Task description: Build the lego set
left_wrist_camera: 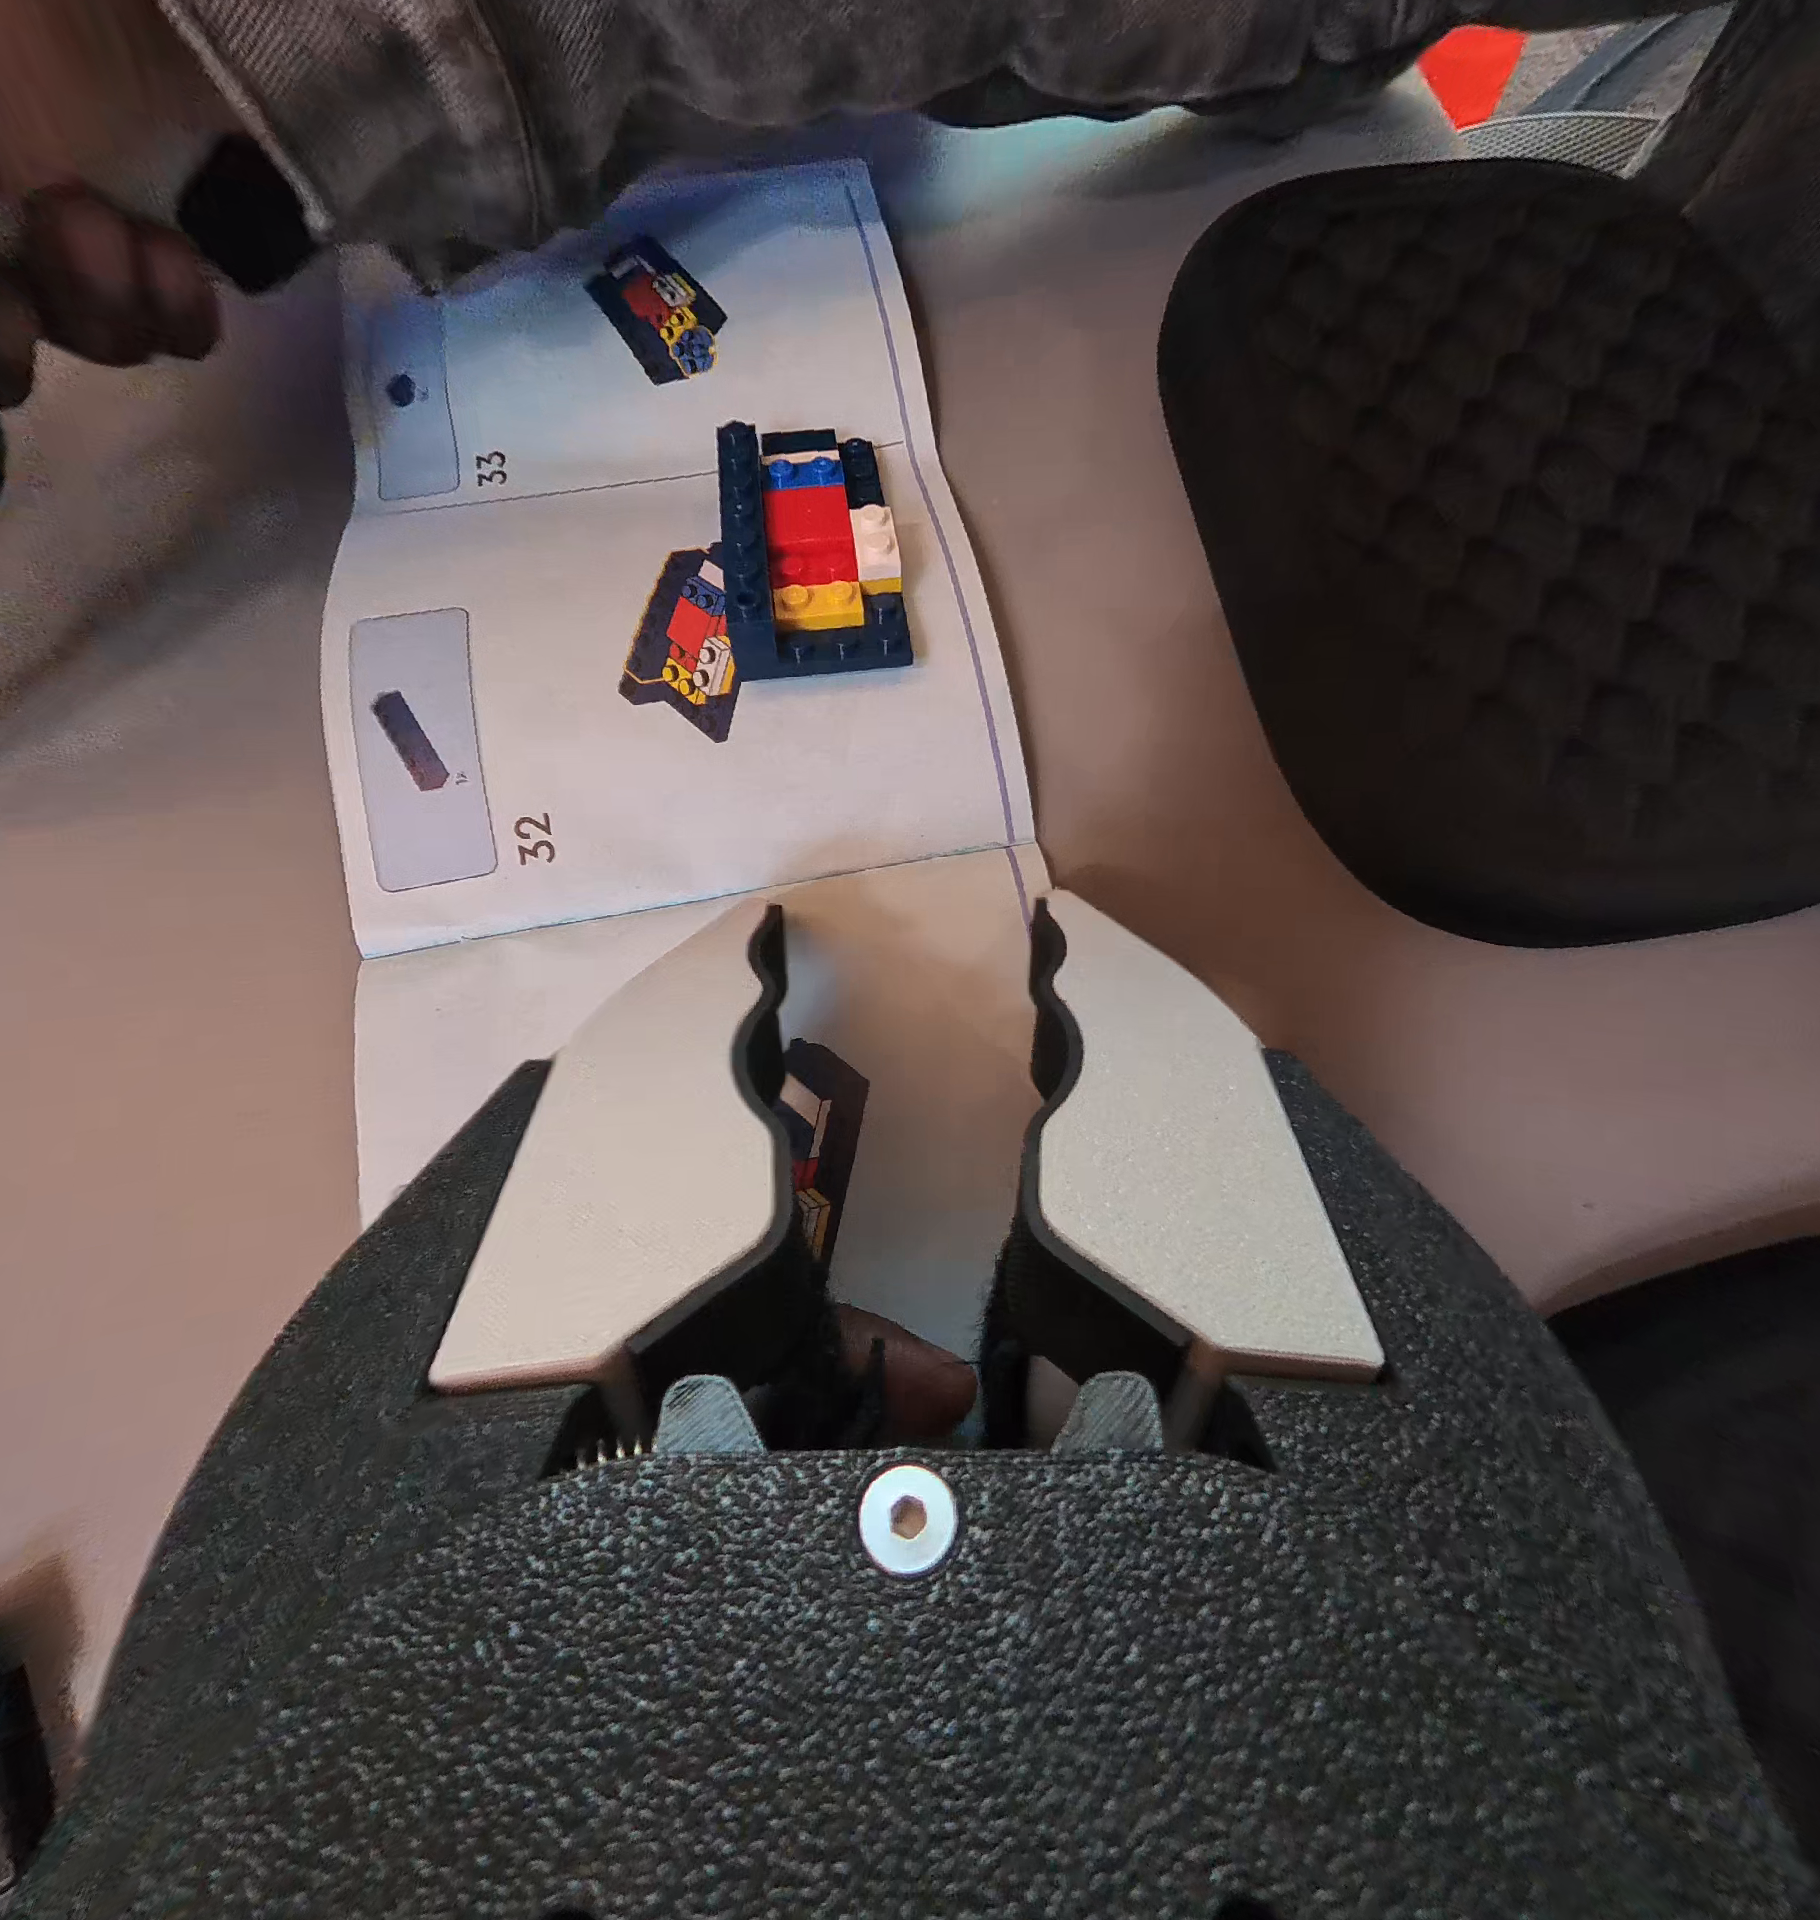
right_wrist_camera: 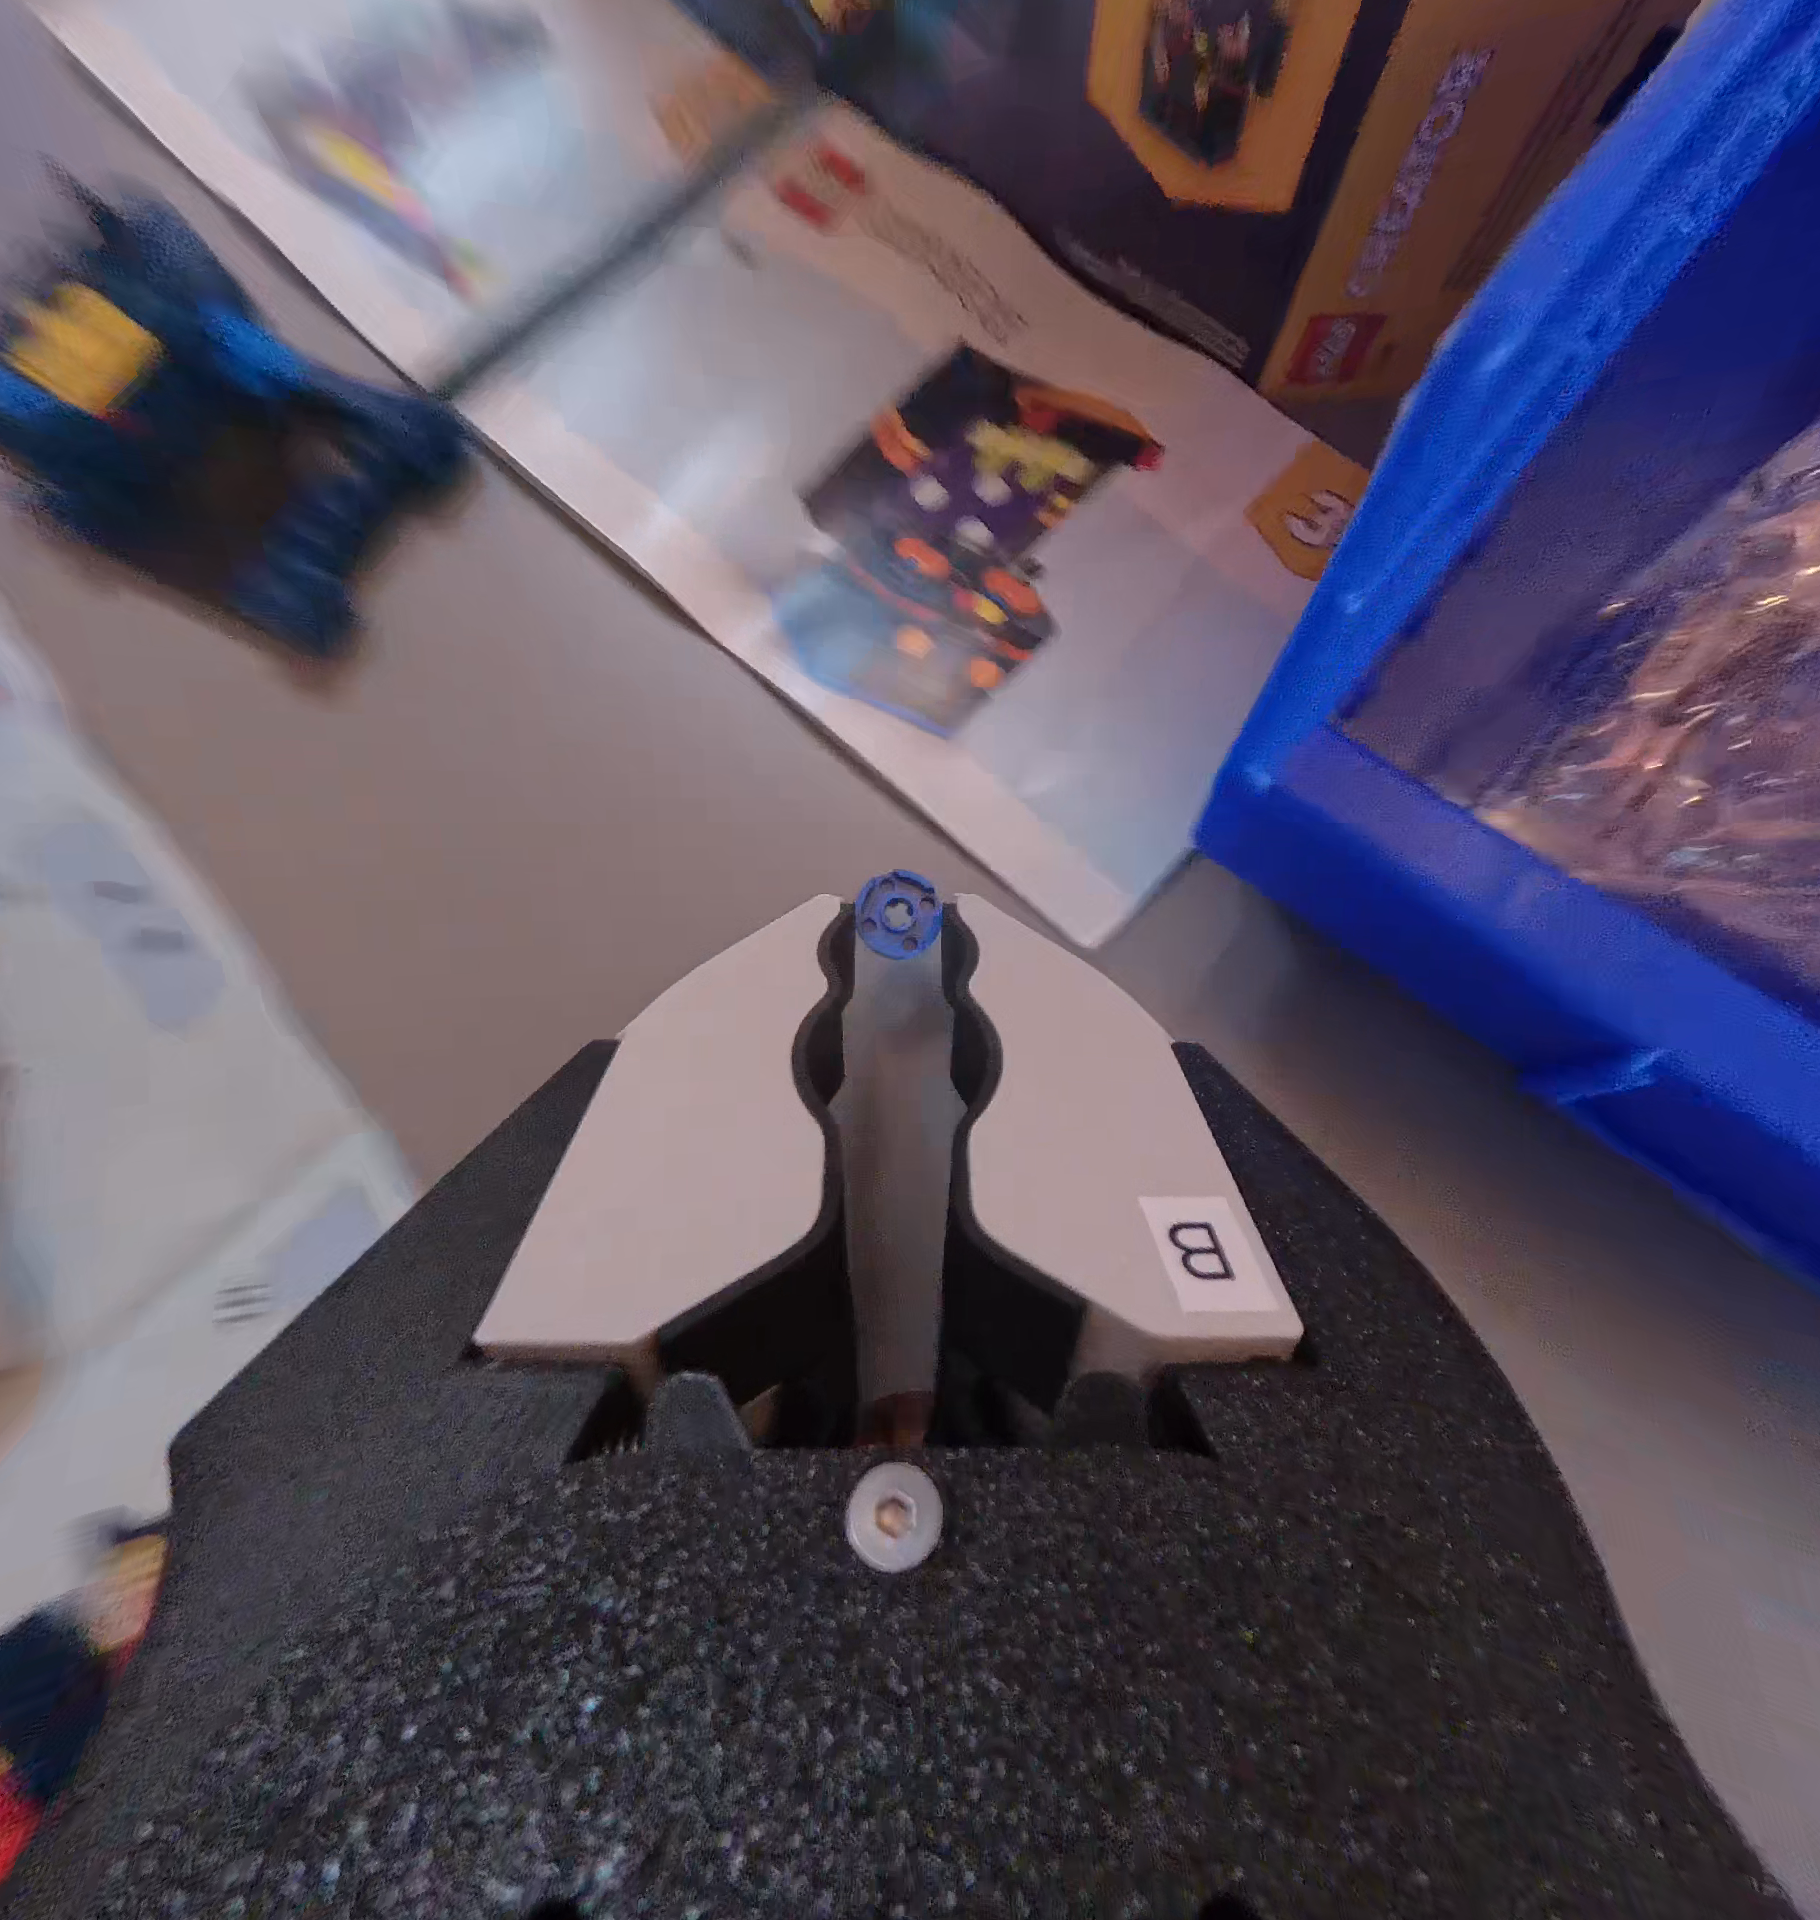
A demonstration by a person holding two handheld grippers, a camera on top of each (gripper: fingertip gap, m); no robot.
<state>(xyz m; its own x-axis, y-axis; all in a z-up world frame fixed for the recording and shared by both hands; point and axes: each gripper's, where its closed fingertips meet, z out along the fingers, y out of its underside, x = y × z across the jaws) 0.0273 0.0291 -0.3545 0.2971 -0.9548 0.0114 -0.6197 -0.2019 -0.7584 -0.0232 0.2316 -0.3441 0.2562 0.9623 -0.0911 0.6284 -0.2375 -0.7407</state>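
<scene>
My right gripper point(right_wrist_camera: 898, 916) is shut on a small round blue brick piece point(right_wrist_camera: 895, 914), pinched at the fingertips with its underside towards the camera, above the grey table. My left gripper point(left_wrist_camera: 906, 914) is open with nothing between its pads, and hovers over the near page of an open instruction booklet point(left_wrist_camera: 615, 790). A small brick model point(left_wrist_camera: 818, 551) with a dark blue base and red, yellow, blue and white bricks stands on the booklet's far page, ahead of the left fingertips.
A black padded chair seat point(left_wrist_camera: 1529, 540) lies at the right of the left wrist view. A person's hand and sleeve point(left_wrist_camera: 106, 281) are at the top left. A blue bin point(right_wrist_camera: 1571, 727) with clear plastic bags stands right of my right gripper. A blurred dark blue model point(right_wrist_camera: 189, 426), a printed leaflet point(right_wrist_camera: 885, 499) and a box point(right_wrist_camera: 1301, 156) lie beyond. Both grippers' tips are roughly 20 centimeters from the blurred dark blue model point(right_wrist_camera: 189, 426).
</scene>
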